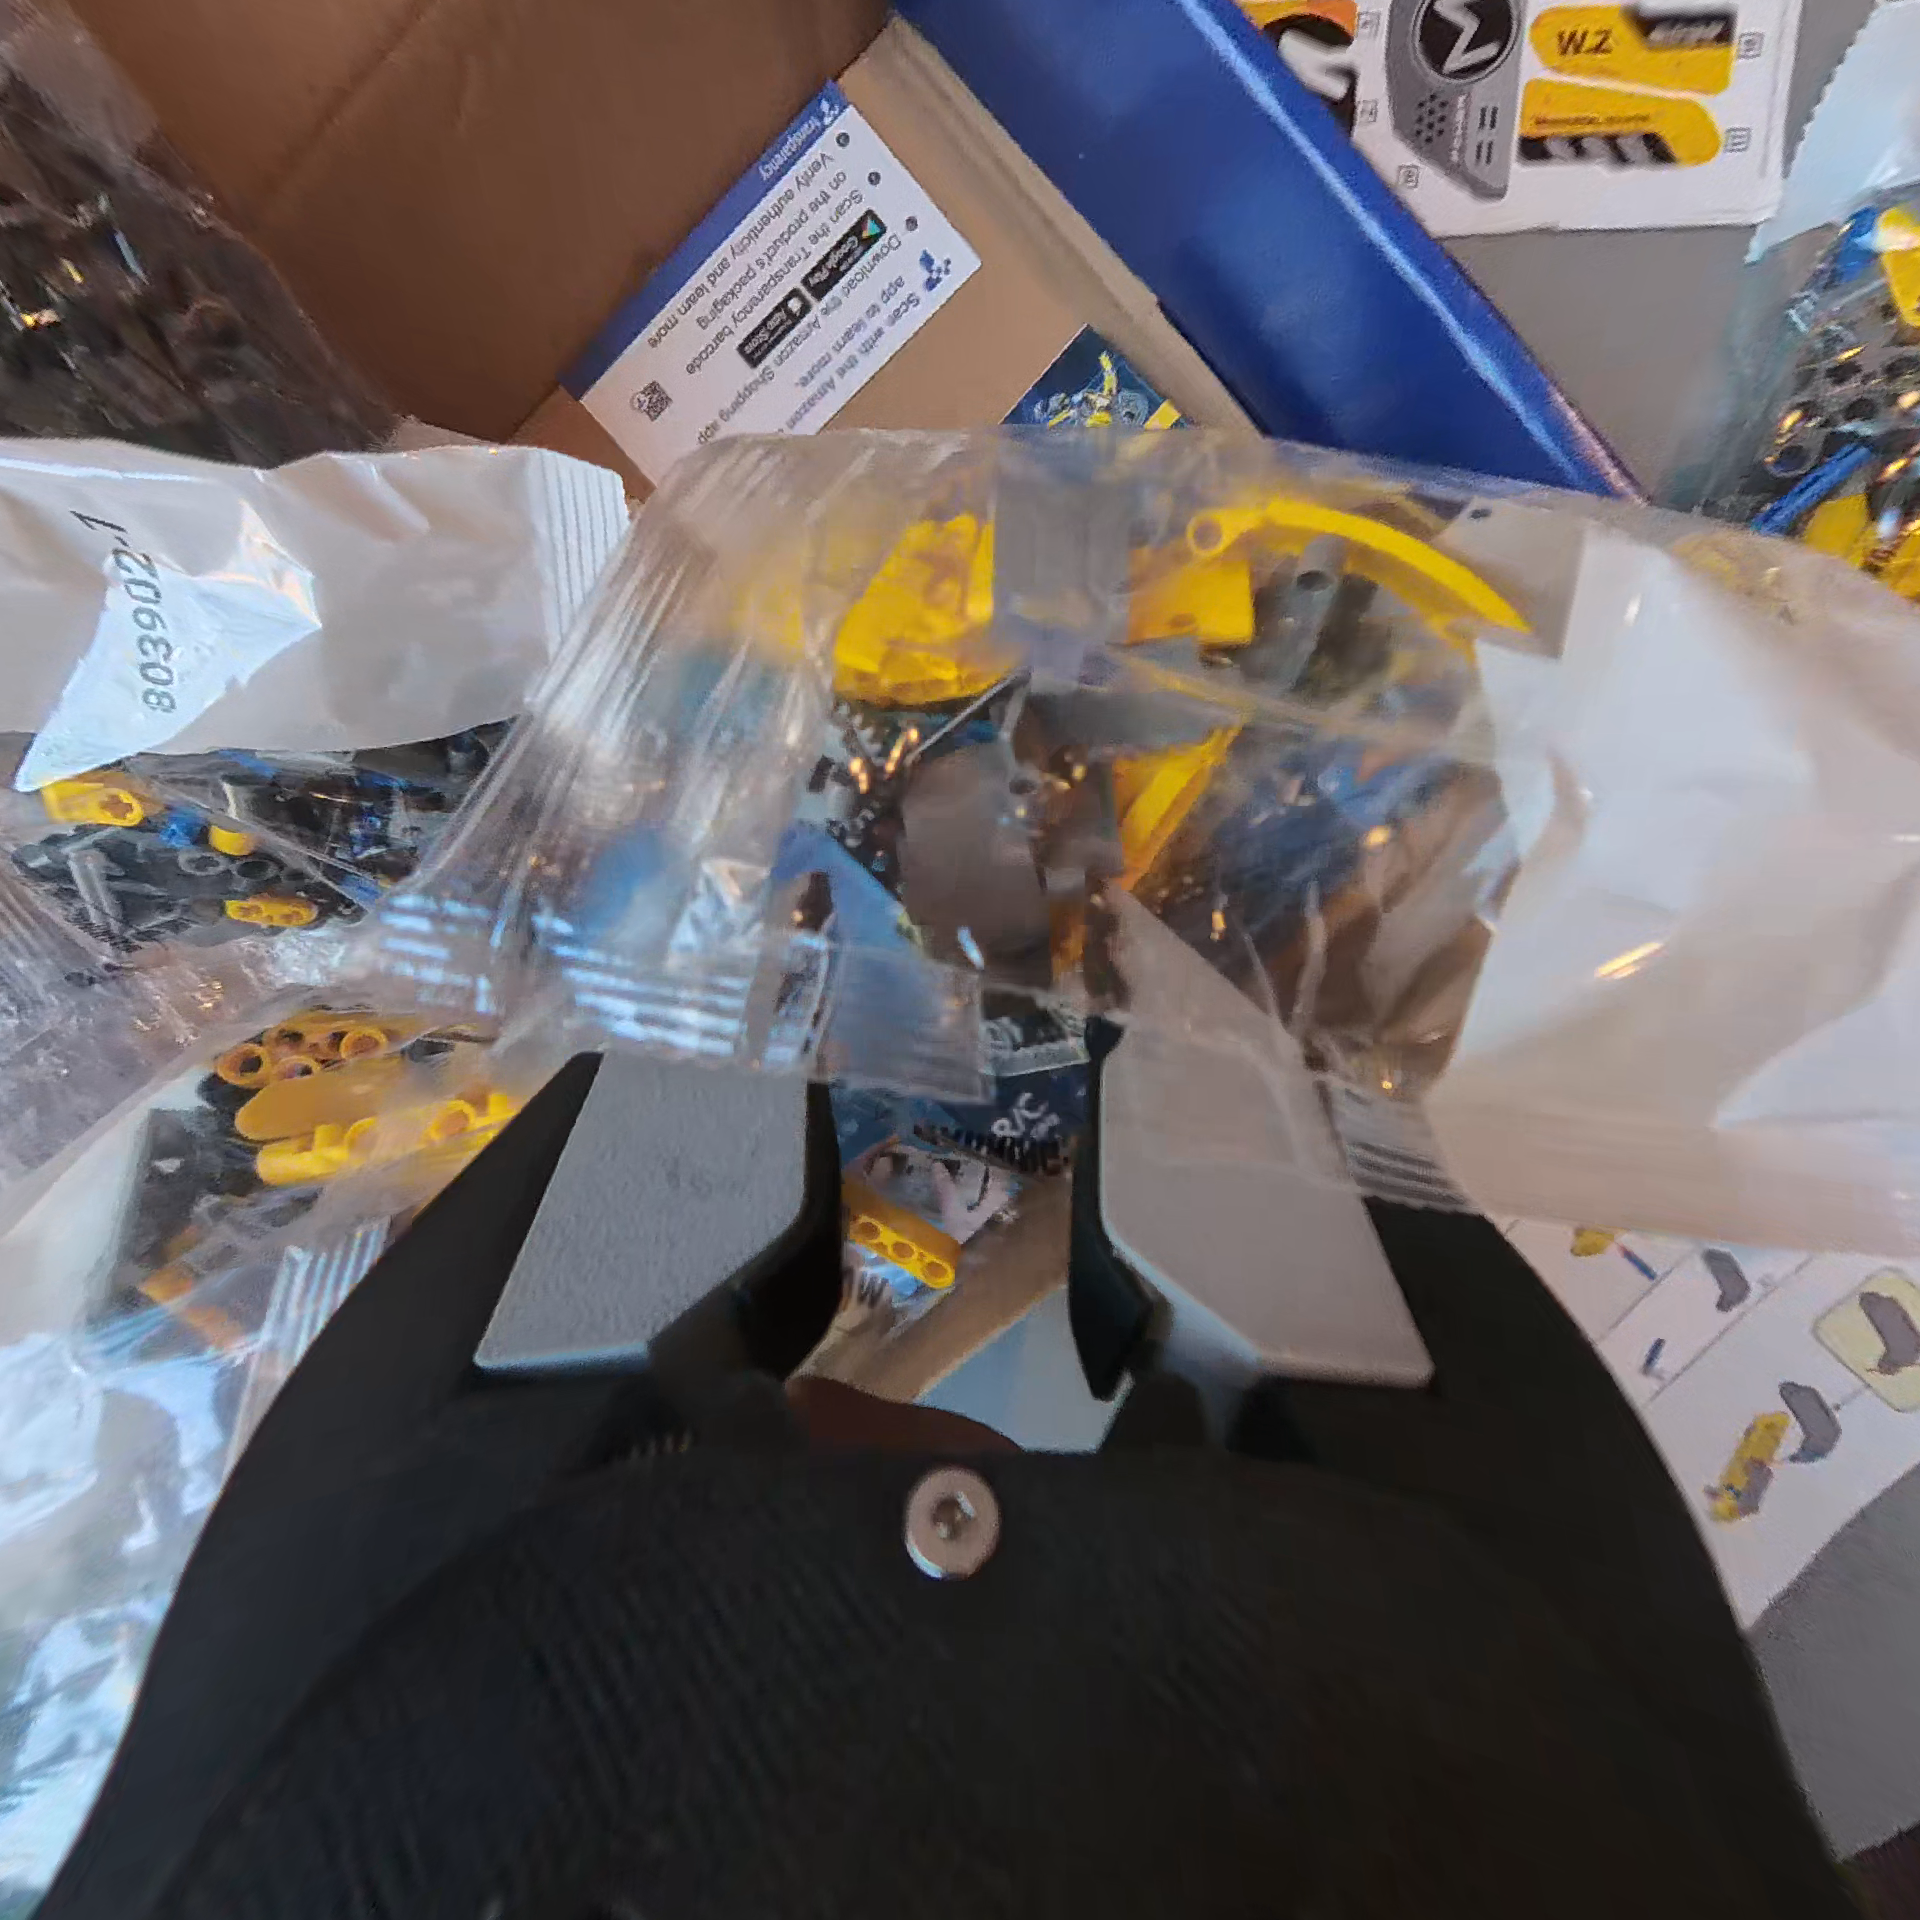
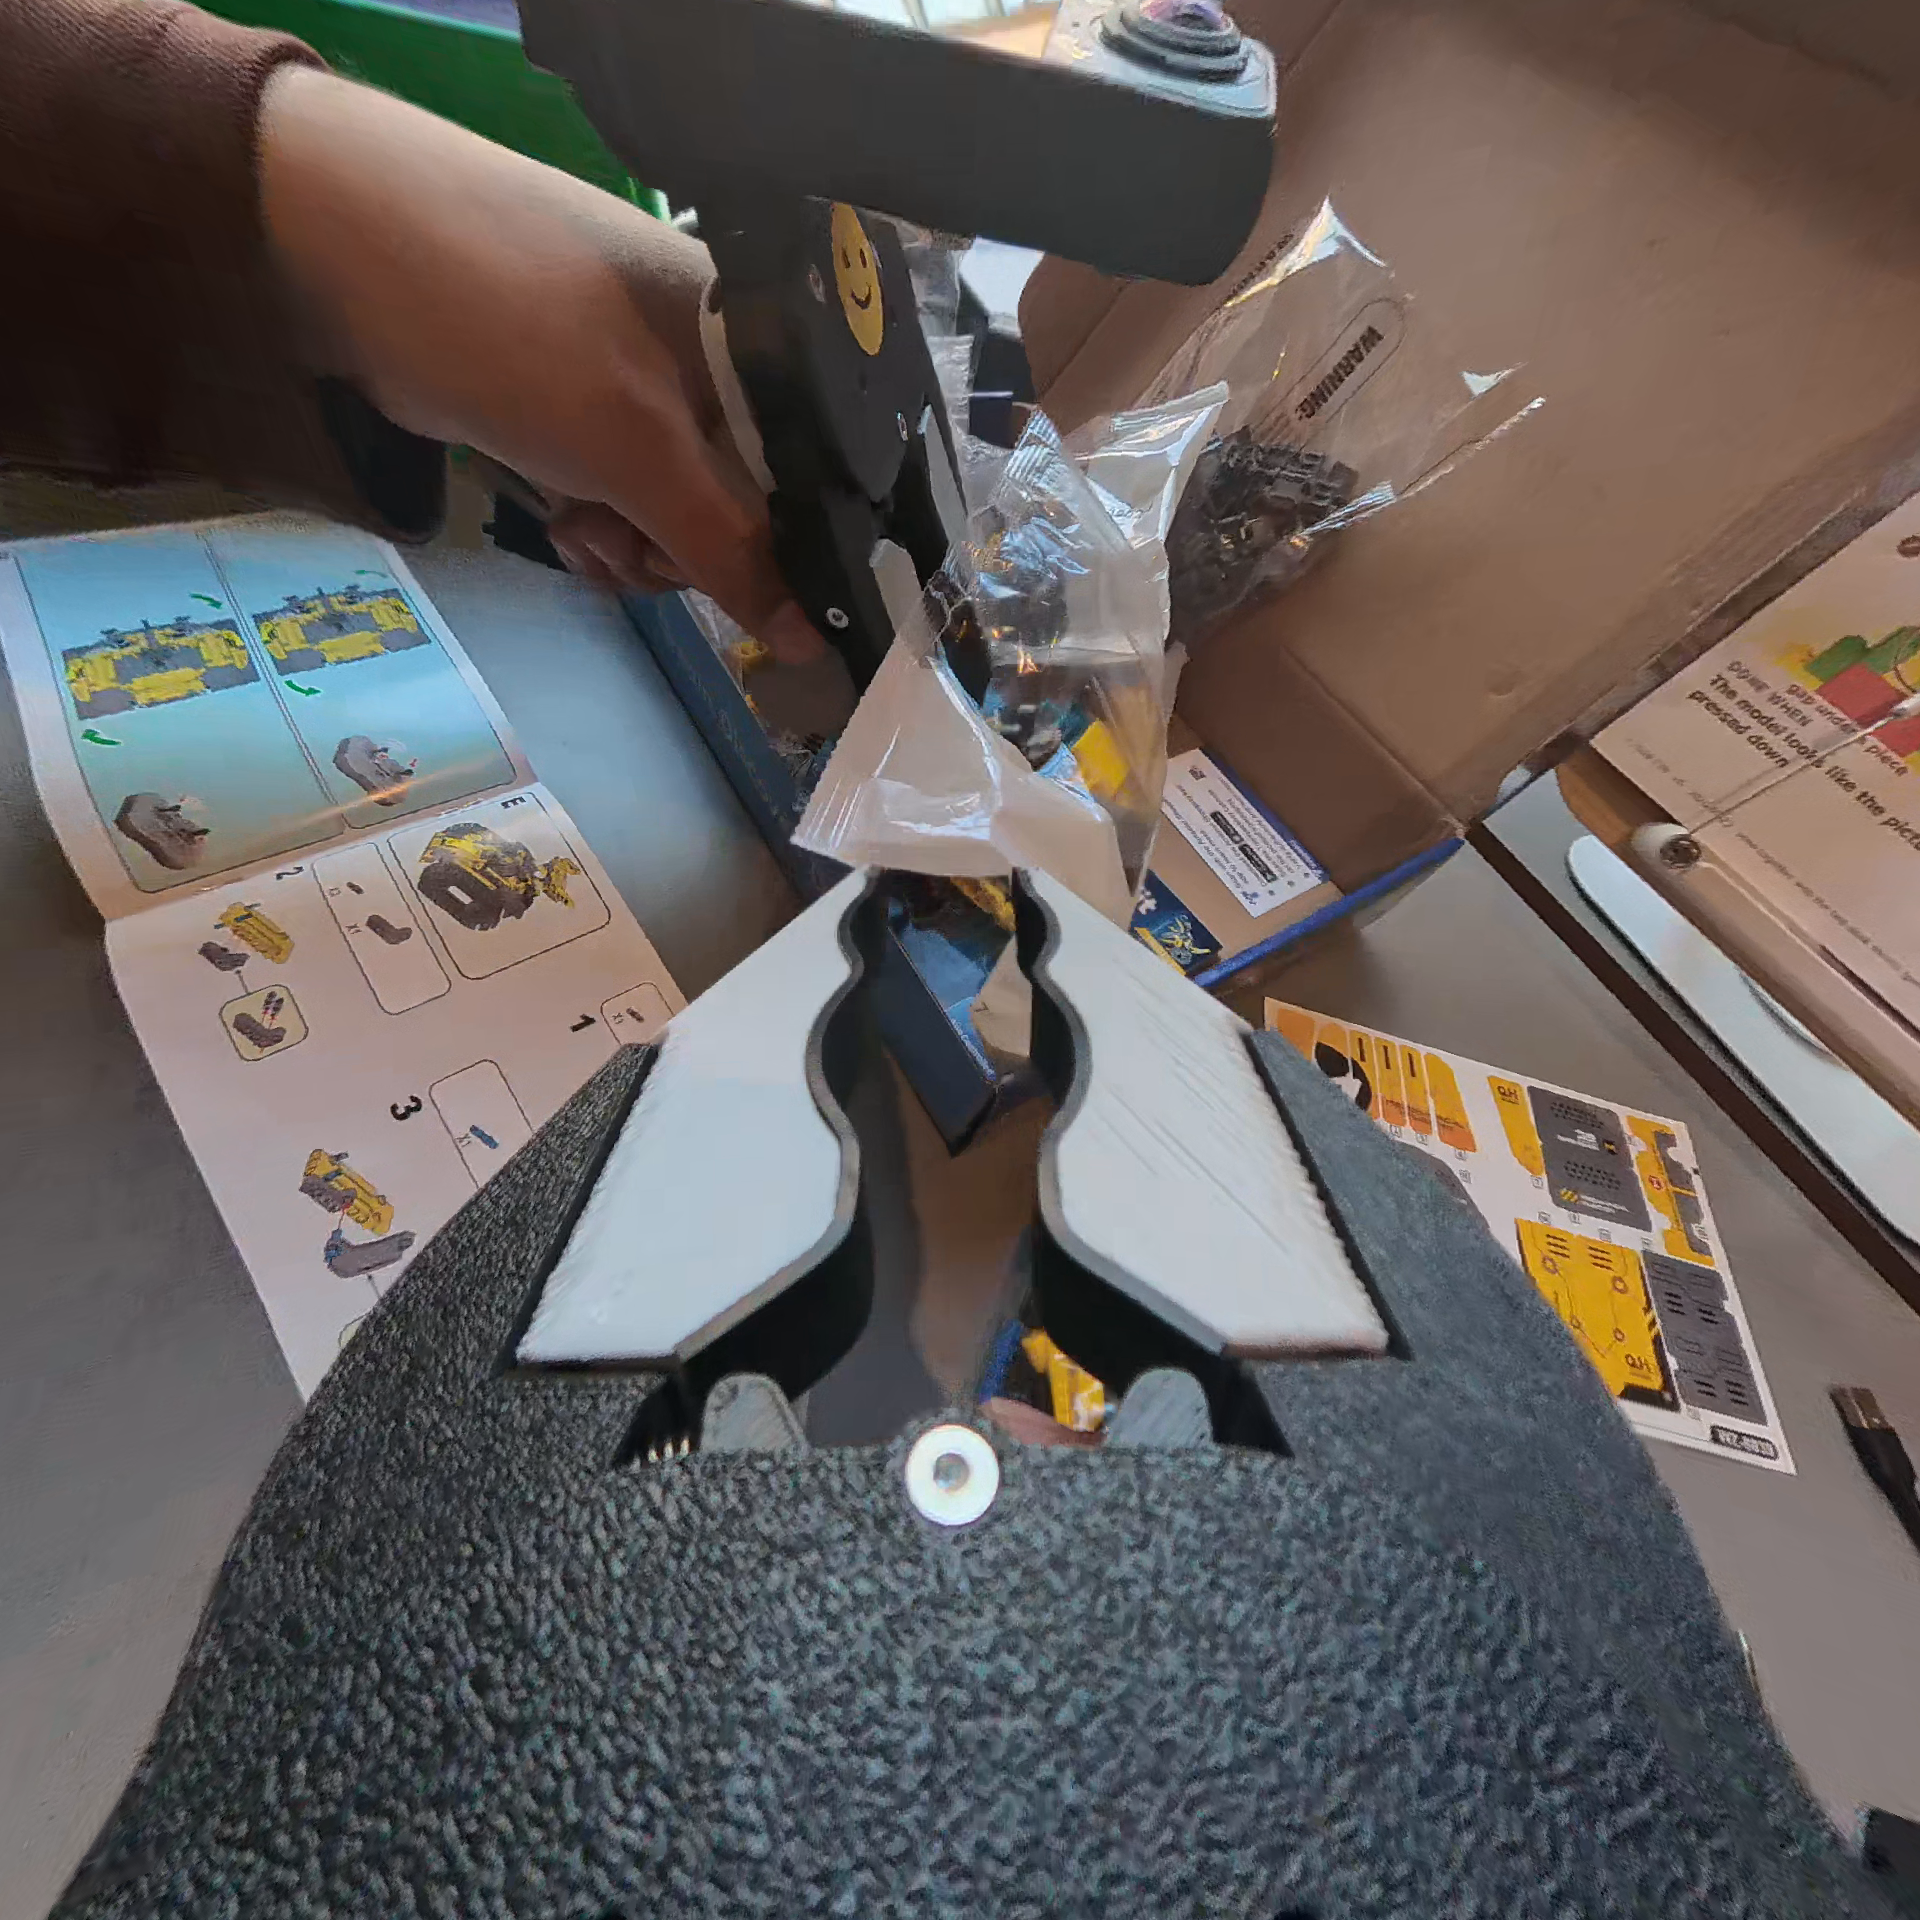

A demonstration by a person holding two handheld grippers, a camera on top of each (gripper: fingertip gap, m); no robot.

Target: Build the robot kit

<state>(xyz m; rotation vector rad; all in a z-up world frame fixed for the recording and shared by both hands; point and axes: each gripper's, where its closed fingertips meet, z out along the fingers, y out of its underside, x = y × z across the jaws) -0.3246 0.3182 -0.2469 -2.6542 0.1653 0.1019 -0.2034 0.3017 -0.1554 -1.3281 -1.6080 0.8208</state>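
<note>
Clear plastic bag [image 1: 1039,748] of yellow, blue and grey building pieces held up in the air between both grippers, above an open blue box [image 1: 1299,239]. Left gripper [image 1: 951,1049] pinches the bag's lower edge, though its tips sit behind the plastic. Right gripper [image 2: 940,883] clamped on the bag's white corner. Instruction booklet [image 2: 343,831] and sticker sheet [image 2: 1558,1216] lie on grey table [image 2: 125,1247]; more parts bags [image 1: 208,831] beside.

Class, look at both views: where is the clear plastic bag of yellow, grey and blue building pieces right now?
The clear plastic bag of building pieces hangs between the left gripper and right gripper, over the open blue box.
</note>
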